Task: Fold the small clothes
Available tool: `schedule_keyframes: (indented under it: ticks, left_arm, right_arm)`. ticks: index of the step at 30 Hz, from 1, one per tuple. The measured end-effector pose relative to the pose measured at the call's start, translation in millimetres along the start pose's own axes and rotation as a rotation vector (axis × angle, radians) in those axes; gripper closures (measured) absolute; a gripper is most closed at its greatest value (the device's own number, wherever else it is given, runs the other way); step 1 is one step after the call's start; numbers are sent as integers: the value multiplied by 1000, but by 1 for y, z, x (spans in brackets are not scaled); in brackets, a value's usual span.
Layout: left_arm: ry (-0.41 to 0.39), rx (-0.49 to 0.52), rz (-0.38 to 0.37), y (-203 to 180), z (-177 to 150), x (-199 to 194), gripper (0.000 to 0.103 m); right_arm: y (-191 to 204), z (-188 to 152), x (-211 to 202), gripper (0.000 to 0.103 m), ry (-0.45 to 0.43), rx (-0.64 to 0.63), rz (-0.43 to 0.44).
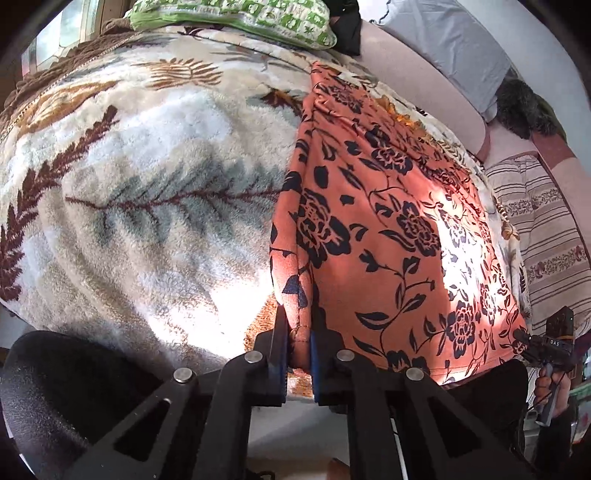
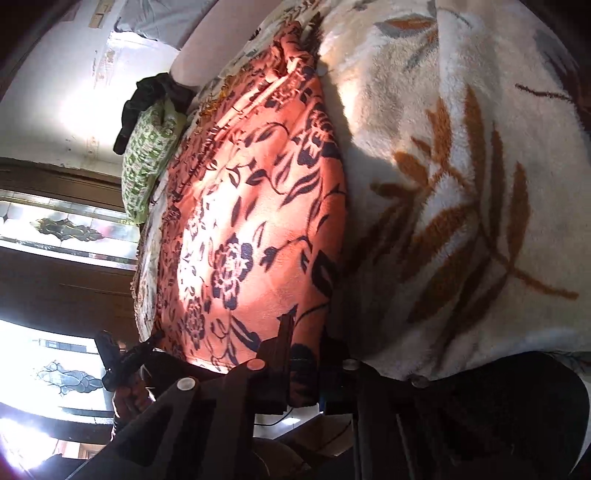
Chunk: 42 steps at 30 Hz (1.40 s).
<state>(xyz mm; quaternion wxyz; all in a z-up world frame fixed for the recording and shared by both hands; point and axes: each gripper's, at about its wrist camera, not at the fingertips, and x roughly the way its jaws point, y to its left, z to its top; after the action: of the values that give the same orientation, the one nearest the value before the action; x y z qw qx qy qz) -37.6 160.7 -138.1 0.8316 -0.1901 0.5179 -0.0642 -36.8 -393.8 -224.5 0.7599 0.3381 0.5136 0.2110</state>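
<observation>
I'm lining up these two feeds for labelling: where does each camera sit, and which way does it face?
Left wrist: on the left claw, looking down along the orange floral garment on the fleece blanket; the right claw shows at far right.
Right wrist: on the right claw, pinching the garment's other near corner; the left claw shows at lower left.
Shared: garment, blanket, green pillow.

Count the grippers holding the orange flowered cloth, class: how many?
2. The left gripper pinches the orange flowered cloth at one near corner; the right gripper pinches the other near corner.
</observation>
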Motion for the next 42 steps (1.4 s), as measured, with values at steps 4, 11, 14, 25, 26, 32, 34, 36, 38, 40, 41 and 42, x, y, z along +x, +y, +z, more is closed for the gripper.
schedule_keyframes:
  ticks: [4, 11, 14, 25, 26, 32, 34, 36, 38, 40, 41, 42]
  left_arm:
    - [67, -43, 28, 11, 0, 25, 87]
    - [90, -38, 7, 5, 10, 22, 93]
    - [52, -11, -31, -6, 25, 6, 95]
    - [-290, 110, -149, -68, 245, -12, 90]
    - [-307, 111, -115, -68, 265, 7, 78]
    - [-143, -8, 169, -32, 319, 140, 9]
    - [-194, -66, 97, -18, 302, 125, 9]
    - [-241, -44, 78, -17, 277, 99, 9]
    - [-259, -46, 50, -20, 247, 74, 9]
    - [-245, -81, -23, -13, 211, 58, 9]
    - [-239, -109, -60, -13, 194, 55, 9]
    - [-221, -140, -85, -16, 180, 56, 9]
  right_arm:
    - [-10, 9, 9, 93, 33, 26, -19]
    - [-29, 13, 21, 88, 73, 123, 34]
    - [-18, 21, 16, 94, 69, 90, 25]
    - [89, 214, -20, 96, -241, -56, 241]
    - [91, 239, -13, 94, -277, -35, 246]
    - [48, 313, 57, 12, -364, 83, -13]
    - [37, 290, 59, 12, -341, 104, 31]
    - [41, 256, 47, 12, -347, 32, 20]
    - [34, 220, 33, 12, -352, 48, 25]
    - [22, 183, 24, 12, -344, 134, 71]
    - [19, 164, 26, 12, -336, 171, 118]
    - [20, 148, 30, 12, -314, 187, 149]
